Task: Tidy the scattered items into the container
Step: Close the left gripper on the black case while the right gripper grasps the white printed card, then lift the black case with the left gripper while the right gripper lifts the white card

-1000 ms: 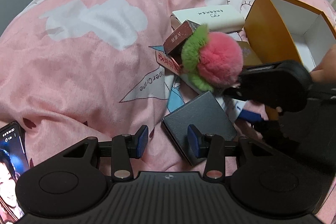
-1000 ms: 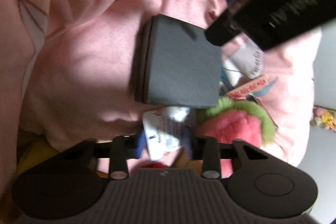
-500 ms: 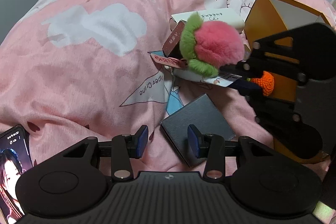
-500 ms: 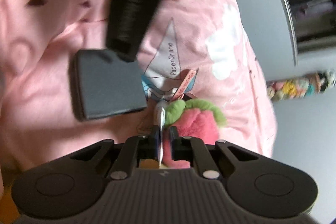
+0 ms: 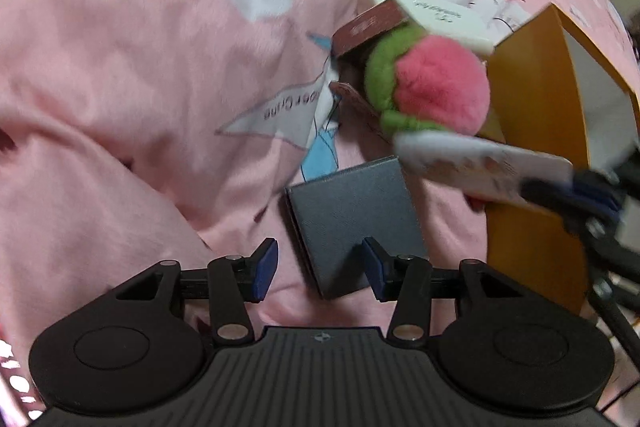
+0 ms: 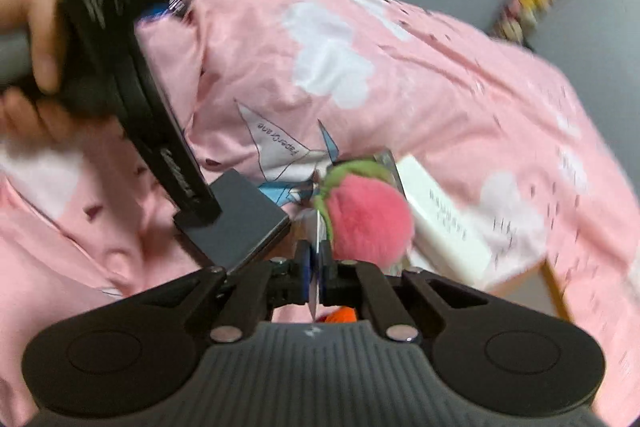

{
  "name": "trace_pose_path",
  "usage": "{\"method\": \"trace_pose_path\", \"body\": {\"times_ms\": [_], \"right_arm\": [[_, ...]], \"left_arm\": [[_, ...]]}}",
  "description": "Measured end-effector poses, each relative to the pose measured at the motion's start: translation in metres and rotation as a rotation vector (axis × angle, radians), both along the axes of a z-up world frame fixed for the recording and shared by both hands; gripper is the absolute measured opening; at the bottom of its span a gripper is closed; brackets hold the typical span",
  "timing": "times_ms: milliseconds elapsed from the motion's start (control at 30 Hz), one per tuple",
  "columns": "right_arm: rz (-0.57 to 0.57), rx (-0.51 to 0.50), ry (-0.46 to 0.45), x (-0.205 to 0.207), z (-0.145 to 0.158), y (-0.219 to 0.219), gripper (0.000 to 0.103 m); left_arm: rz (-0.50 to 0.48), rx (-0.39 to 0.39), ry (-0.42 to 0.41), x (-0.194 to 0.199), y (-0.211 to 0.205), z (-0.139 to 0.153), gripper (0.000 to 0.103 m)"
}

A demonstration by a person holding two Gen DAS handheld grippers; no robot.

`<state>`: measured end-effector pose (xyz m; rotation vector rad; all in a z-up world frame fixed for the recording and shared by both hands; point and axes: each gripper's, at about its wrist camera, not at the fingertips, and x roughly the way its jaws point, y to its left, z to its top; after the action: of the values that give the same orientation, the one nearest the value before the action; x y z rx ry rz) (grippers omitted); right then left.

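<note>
while the right gripper point(image 6: 316, 269) has its jaws pinched tight on a thin white card point(image 5: 480, 167), the step in hand looks like carrying that card to the orange box point(image 5: 536, 115). in the left view the card hangs in the air just in front of the box's near wall, with the pink and green pompom point(image 5: 432, 87) behind it; whether the pompom is attached to the card i cannot tell. the next move calls for lifting the card over the rim and letting go inside.

the left gripper point(image 5: 316, 267) points down at the bed point(image 5: 140, 87), its jaws opening, fairly wide, with nothing pressed between them. one corner of the dark grey case point(image 5: 352, 215) lies between the pads, so it looks lined up as the next pick; the jaws would need to straddle an edge before closing.

the box stands open on the bed, white inside; what shows of its interior looks bare, though most is hidden. a white carton point(image 5: 436, 15) and a small brown box point(image 5: 368, 27) lie beside it, still outside.
</note>
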<state>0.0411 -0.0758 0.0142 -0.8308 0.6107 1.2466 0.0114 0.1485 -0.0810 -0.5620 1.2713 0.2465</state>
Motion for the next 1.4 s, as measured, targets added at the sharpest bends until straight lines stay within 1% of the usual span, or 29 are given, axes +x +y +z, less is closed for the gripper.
{"method": "trace_pose_path", "body": {"times_ms": [100, 167, 267, 300, 367, 433, 533, 567, 700, 800, 933, 1000, 1067, 1200, 1267, 1333, 1367, 1400], "right_arm": [[-0.082, 0.026, 0.094, 0.009, -0.007, 0.007, 0.001], [-0.128, 0.036, 0.133, 0.015, -0.011, 0.012, 0.001], [-0.172, 0.057, 0.16, 0.02, -0.018, 0.017, 0.001], [-0.186, 0.063, 0.172, 0.022, -0.02, 0.018, 0.001], [-0.207, 0.069, 0.184, 0.025, -0.027, 0.023, 0.001], [-0.219, 0.062, 0.175, 0.024, -0.029, 0.025, 0.002], [-0.231, 0.049, 0.152, 0.021, -0.031, 0.024, 0.003], [-0.234, 0.047, 0.154, 0.021, -0.031, 0.023, 0.004], [-0.255, 0.042, 0.174, 0.024, -0.03, 0.016, 0.004], [-0.272, 0.029, 0.188, 0.026, -0.033, 0.014, 0.005], [-0.29, 0.02, 0.2, 0.027, -0.038, 0.009, 0.007], [-0.303, 0.03, 0.218, 0.029, -0.04, 0.008, 0.007], [-0.314, 0.043, 0.234, 0.032, -0.04, 0.008, 0.007], [-0.333, 0.058, 0.24, 0.036, -0.043, 0.012, 0.008], [-0.344, 0.066, 0.256, 0.038, -0.043, 0.013, 0.004], [-0.356, 0.087, 0.29, 0.039, -0.041, 0.01, 0.003], [-0.366, 0.101, 0.305, 0.04, -0.039, 0.007, 0.003], [-0.379, 0.116, 0.317, 0.041, -0.037, 0.005, 0.003]], "left_arm": [[0.06, -0.08, 0.002, 0.0, 0.006, -0.01, 0.056], [0.088, -0.118, -0.007, -0.001, 0.009, -0.015, 0.06], [0.135, -0.161, -0.023, 0.0, 0.011, -0.026, 0.065], [0.148, -0.176, -0.029, 0.001, 0.011, -0.03, 0.069], [0.172, -0.183, -0.036, 0.004, 0.01, -0.035, 0.072], [0.185, -0.18, -0.043, 0.005, 0.009, -0.036, 0.072], [0.181, -0.155, -0.06, 0.003, 0.006, -0.031, 0.064], [0.176, -0.143, -0.07, 0.001, 0.006, -0.027, 0.06], [0.116, -0.066, -0.126, -0.004, -0.004, -0.009, 0.046], [0.053, -0.022, -0.164, -0.007, -0.013, 0.002, 0.041], [0.003, -0.005, -0.213, -0.011, -0.022, 0.014, 0.041], [-0.003, -0.011, -0.247, -0.011, -0.023, 0.017, 0.041], [0.013, -0.018, -0.261, -0.007, -0.023, 0.016, 0.041], [0.037, 0.004, -0.24, 0.004, -0.022, 0.012, 0.04], [0.035, 0.017, -0.23, 0.006, -0.023, 0.01, 0.035], [0.04, 0.018, -0.23, 0.004, -0.022, 0.009, 0.028], [0.045, 0.022, -0.233, 0.002, -0.021, 0.009, 0.02], [0.048, 0.023, -0.241, 0.0, -0.02, 0.01, 0.018]]}}
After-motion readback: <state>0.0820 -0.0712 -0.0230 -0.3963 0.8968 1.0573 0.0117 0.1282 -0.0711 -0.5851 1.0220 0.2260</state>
